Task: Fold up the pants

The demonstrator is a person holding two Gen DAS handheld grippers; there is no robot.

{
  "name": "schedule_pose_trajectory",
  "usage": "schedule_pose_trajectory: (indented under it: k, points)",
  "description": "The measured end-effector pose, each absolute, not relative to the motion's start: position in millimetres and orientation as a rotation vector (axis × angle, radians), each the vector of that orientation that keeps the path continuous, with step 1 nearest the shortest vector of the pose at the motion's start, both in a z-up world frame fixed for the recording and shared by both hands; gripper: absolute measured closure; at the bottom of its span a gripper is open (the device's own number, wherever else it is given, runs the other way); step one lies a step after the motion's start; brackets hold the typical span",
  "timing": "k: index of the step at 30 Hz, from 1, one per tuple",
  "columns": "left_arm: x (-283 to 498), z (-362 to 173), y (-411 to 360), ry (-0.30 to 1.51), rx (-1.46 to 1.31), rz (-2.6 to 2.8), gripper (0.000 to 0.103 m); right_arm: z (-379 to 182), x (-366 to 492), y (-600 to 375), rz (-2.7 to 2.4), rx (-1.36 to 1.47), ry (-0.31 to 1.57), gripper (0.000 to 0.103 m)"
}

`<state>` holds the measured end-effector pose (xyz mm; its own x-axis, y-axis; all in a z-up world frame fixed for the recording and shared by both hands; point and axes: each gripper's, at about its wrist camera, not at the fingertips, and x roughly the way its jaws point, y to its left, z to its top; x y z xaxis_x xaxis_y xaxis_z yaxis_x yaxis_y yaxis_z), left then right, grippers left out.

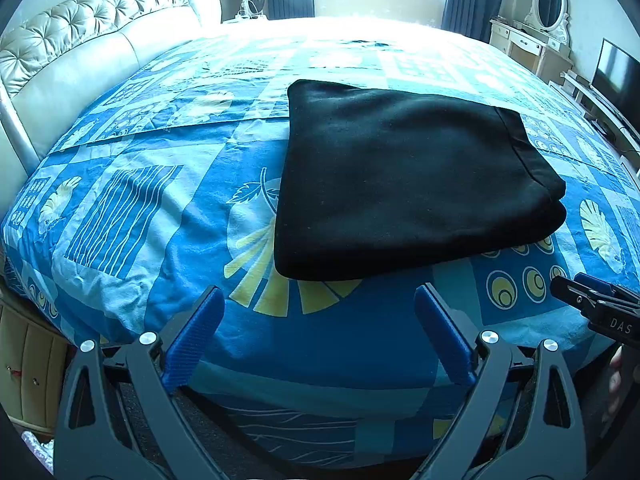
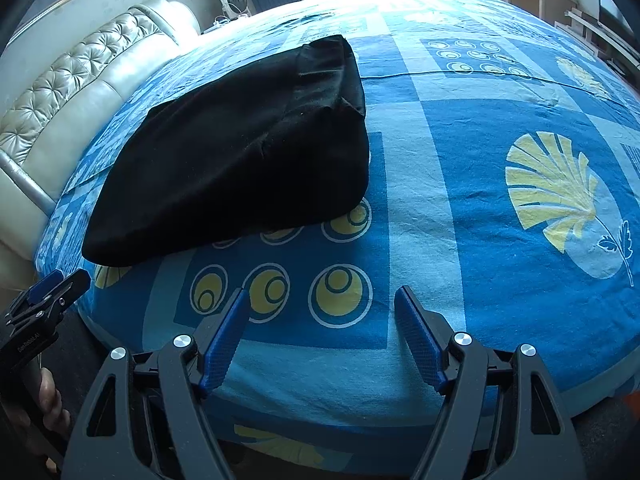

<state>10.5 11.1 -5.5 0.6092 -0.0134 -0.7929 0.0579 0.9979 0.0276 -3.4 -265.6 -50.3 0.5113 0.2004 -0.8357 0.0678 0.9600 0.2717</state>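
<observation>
- Pants (image 1: 412, 176): one black pair, lying as a compact folded stack on the blue patterned bedspread (image 1: 132, 200), near the bed's front edge. Layered edges show at its right end in the left wrist view, so it reads as folded more than once already; fold looks essentially done.
- Key relation: stack lies ahead of both tools, slightly right of the left gripper (image 1: 318, 304) and up-left of the right gripper (image 2: 322, 304). Long axis runs roughly left-right across the bed, parallel to the near edge.
- Nearer tool: left gripper, probably; stack's near hem sits just beyond its fingertips. Right gripper is further off to the side.
- Tool state: both sets of jaws spread wide, nothing between them, neither touching cloth.
- Counts: one pants, two grippers, one bed with tufted headboard (image 1: 80, 28).
- Any next move would likely be a tidy-up tuck of the right-end layers.
</observation>
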Motion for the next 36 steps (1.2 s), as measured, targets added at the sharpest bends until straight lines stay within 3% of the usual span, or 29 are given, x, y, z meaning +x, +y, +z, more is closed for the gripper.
schedule_pose_trajectory:
  k: [20,28,36]
  points:
    - [9.0,-4.6,7.0,0.910,0.062,-0.054,0.007,-53.2,-4.1,-261.5,0.088,0.262,1.040,0.026]
    - [18.6,27.9,18.8,0.846,-0.041,-0.145,0.002,-53.6,-5.6,-258.9,0.084,0.245,1.029,0.025]
    - [99.1,36.8,90.4,0.765,-0.010,0.052,0.002,-10.1,12.0,-284.6,0.092,0.329,0.908,0.025]
